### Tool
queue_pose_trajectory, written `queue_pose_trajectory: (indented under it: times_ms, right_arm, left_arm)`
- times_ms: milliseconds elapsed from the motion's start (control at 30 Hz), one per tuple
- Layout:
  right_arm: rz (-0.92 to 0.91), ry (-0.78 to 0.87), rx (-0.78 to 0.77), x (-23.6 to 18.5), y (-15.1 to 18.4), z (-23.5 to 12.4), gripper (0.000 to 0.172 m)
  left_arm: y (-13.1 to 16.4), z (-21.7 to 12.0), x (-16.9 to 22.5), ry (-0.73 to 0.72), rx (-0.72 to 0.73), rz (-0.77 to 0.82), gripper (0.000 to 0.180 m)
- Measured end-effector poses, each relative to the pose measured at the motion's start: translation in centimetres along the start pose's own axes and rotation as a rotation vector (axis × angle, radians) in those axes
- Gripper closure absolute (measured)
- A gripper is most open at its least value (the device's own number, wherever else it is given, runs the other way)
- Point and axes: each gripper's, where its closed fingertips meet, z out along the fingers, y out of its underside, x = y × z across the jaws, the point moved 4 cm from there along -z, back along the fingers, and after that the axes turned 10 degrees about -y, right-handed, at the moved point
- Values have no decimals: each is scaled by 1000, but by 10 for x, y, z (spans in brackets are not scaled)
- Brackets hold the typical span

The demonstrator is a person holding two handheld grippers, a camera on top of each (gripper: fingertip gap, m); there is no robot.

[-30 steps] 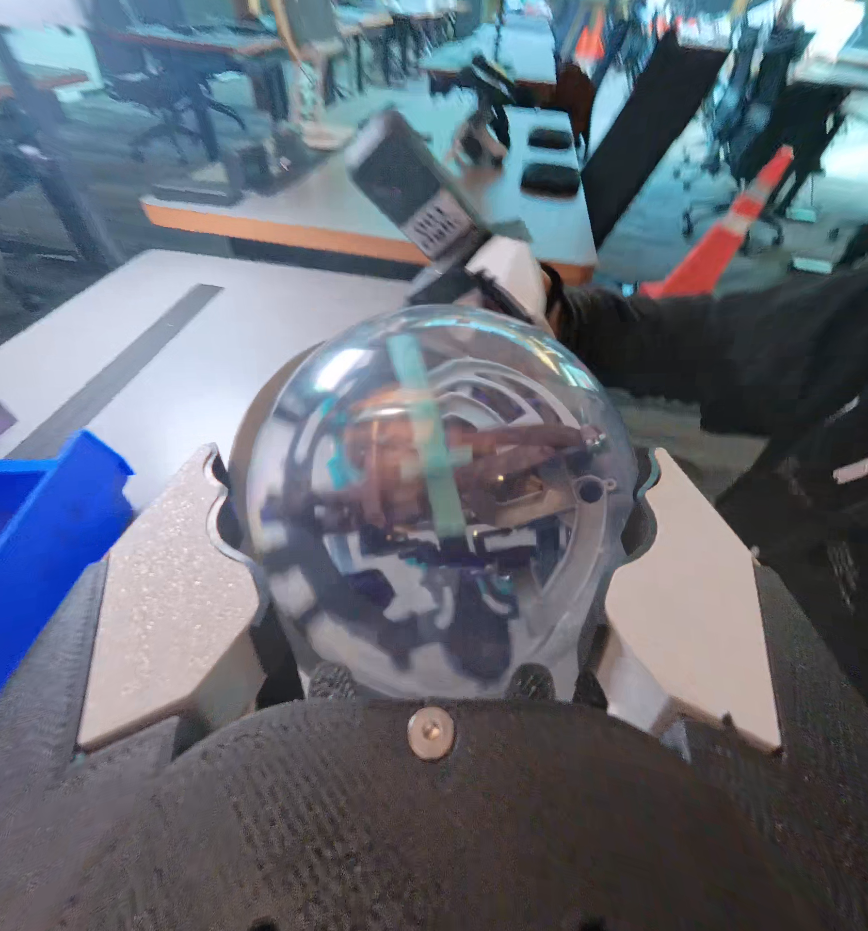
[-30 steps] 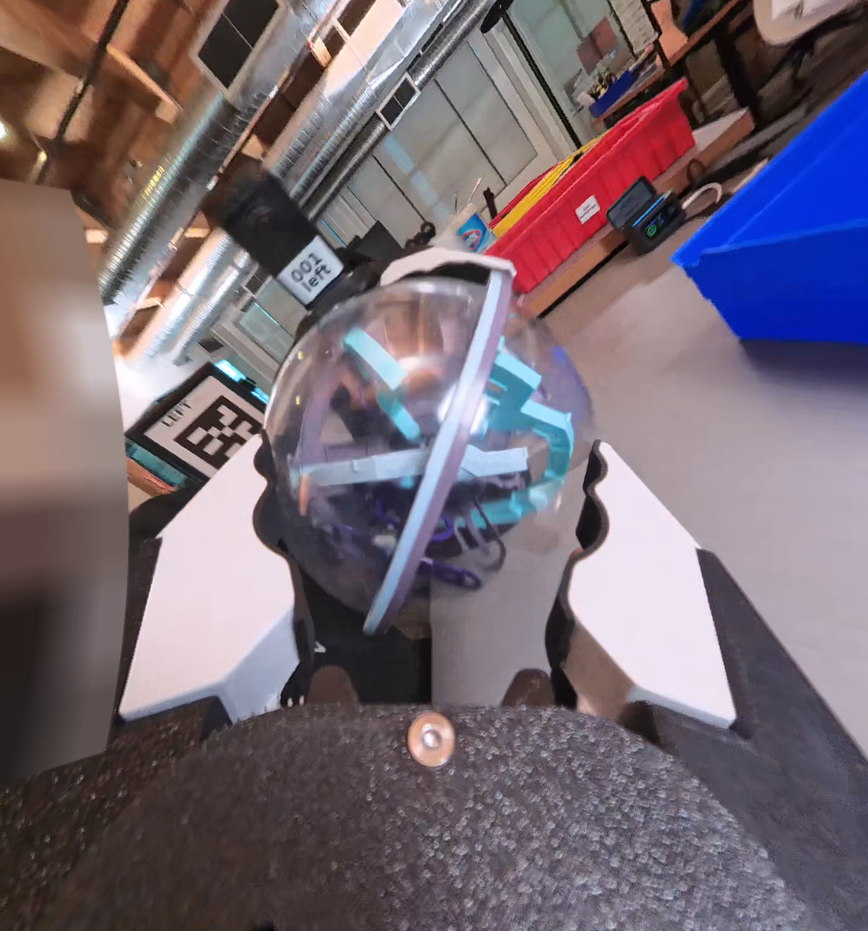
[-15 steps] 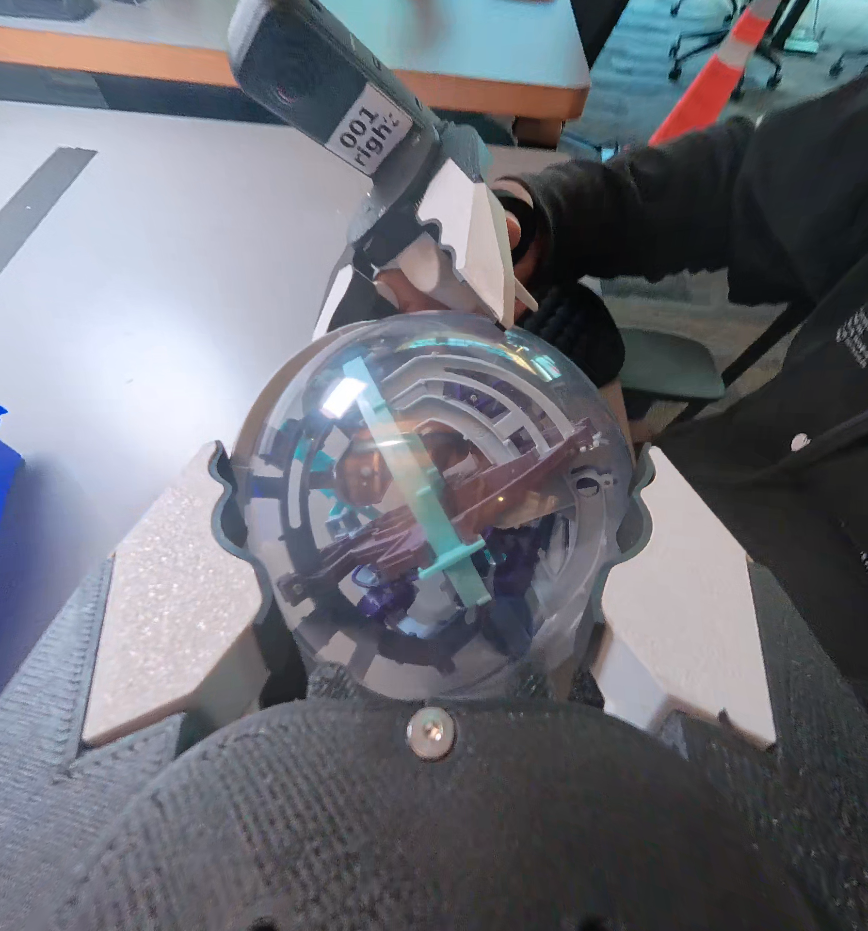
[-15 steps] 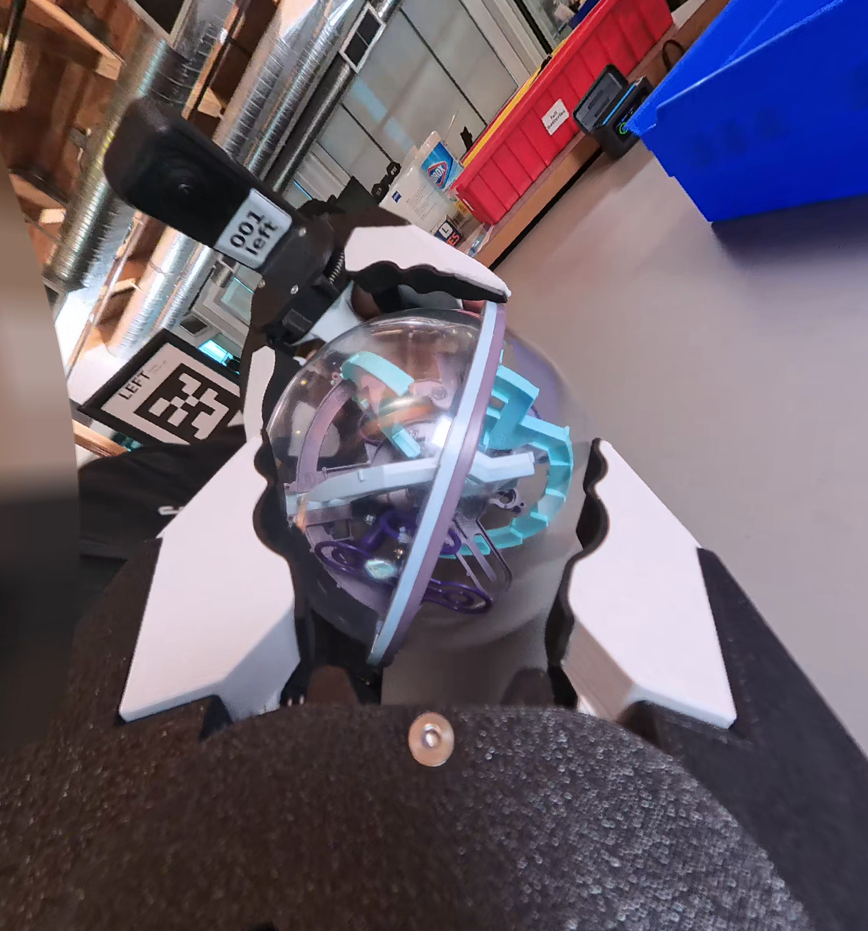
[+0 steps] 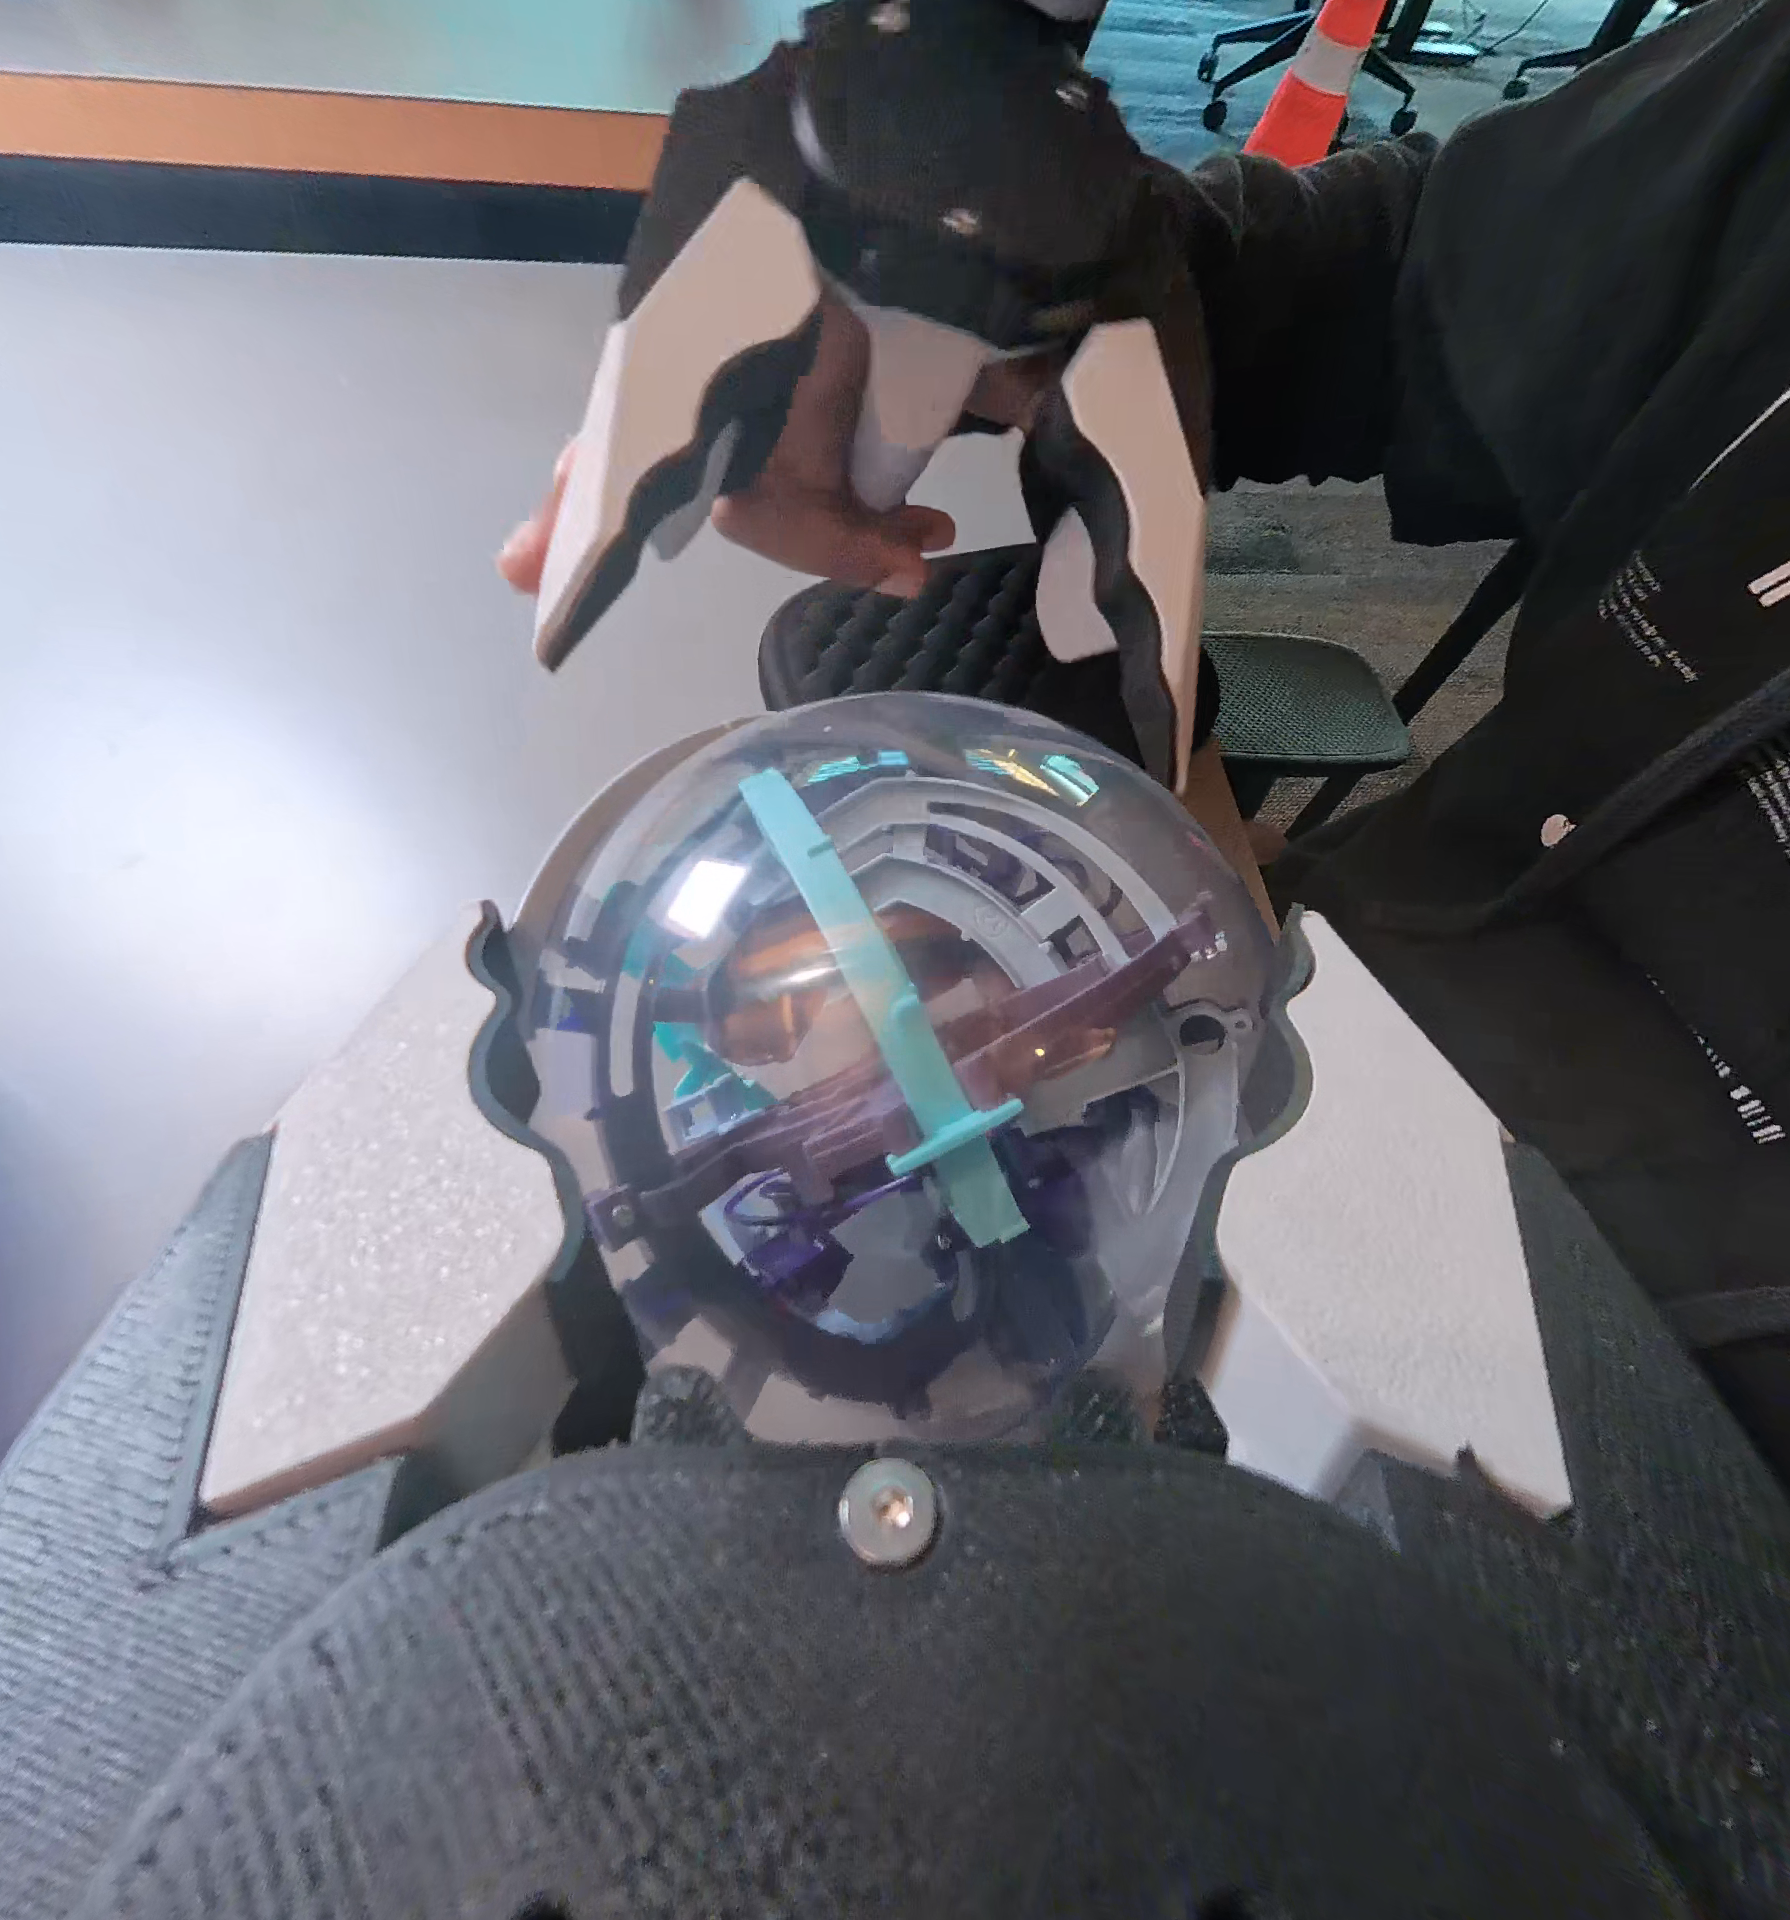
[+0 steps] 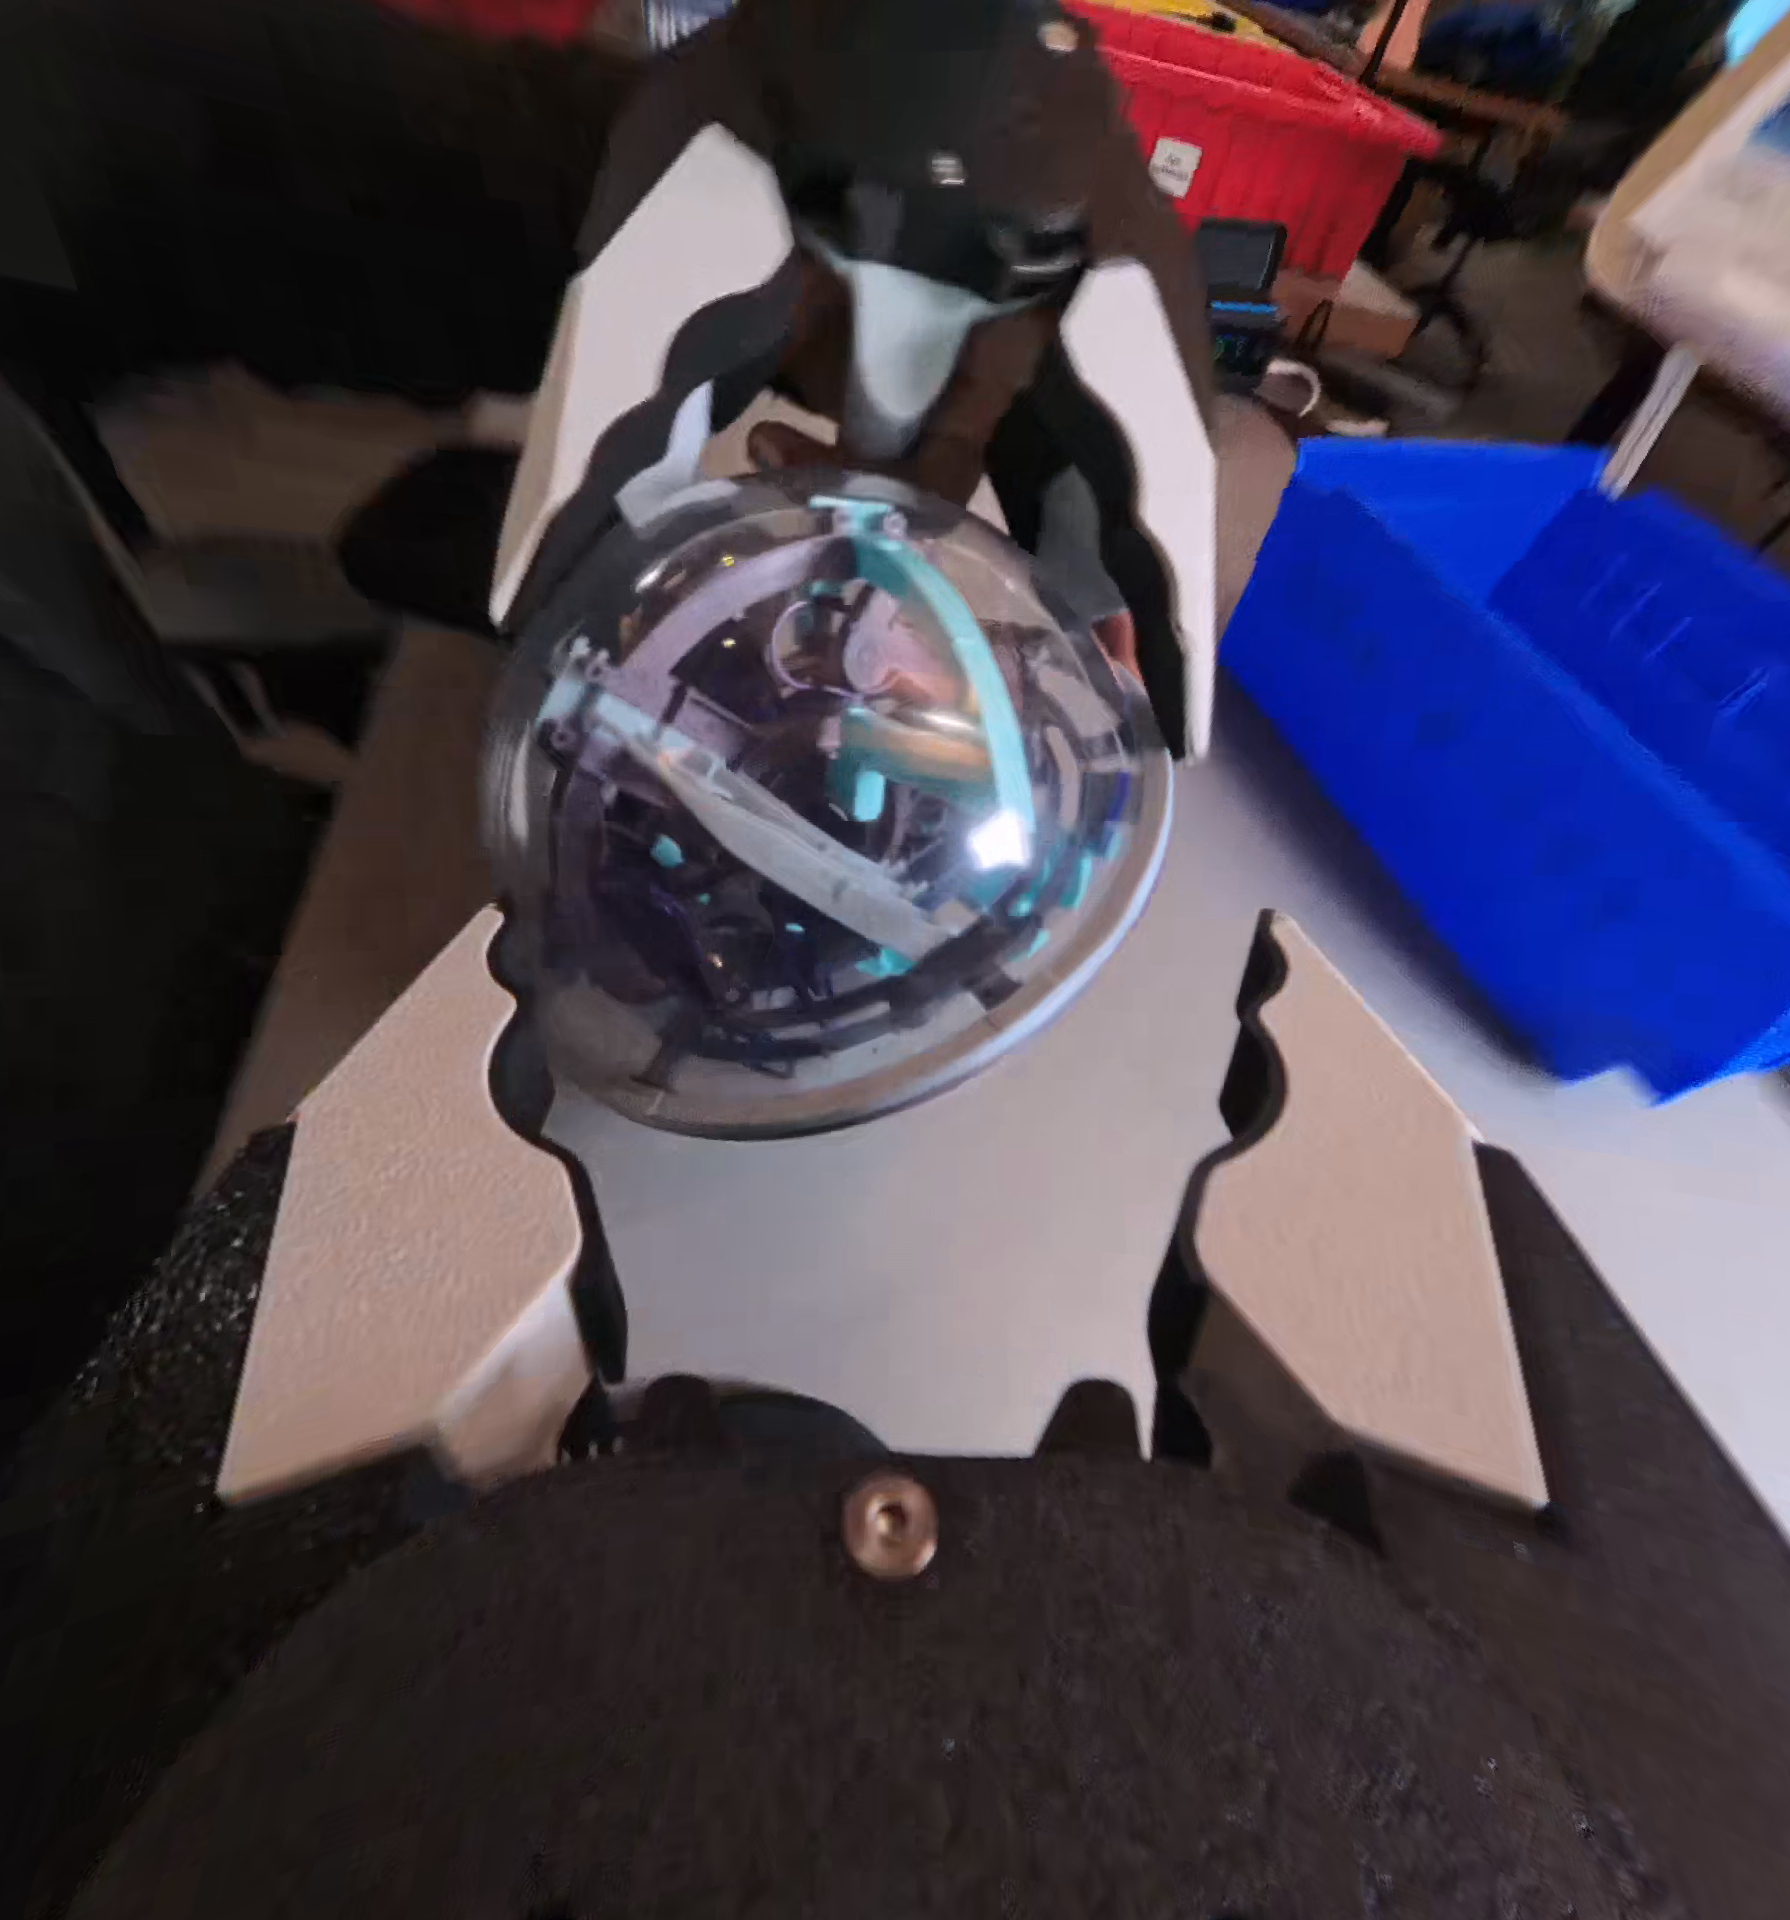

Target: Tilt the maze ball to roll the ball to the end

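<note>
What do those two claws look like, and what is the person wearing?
Each claw has a rough black body with a silver screw at its middle and two pale, flat, pointed fingers edged with wavy dark pads. That goes for the left claw and the right claw. The person wears a black sleeve and a black top bearing small white print.

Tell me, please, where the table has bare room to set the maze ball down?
Bare grey table lies left of the maze ball, out to the orange-edged desk. Right of the ball, seen from the right gripper, the blue bin crowds it.
</note>
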Motion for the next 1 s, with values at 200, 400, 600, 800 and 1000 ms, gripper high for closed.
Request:
queue_pose_trajectory:
  times_ms: [200, 400, 600, 800, 1000]
  right_arm:
    - [-137, 55, -85, -8, 11, 21, 41]
    - [16, 98, -35, -2, 22, 20, 42]
    - [168, 134, -10, -3, 22, 34, 42]
    - [62, 88, -11, -5, 25, 25, 43]
    - [-66, 78, -52, 11, 32, 29, 35]
  left_arm:
    - [-7, 2, -5, -29, 56, 3, 51]
    - [29, -24, 0, -287, 125, -135, 31]
    - [63, -6, -1, -371, 103, -248, 23]
    - [68, -14, -12, -211, 121, -281, 25]
    - [70, -17, -27, -29, 186, -400, 27]
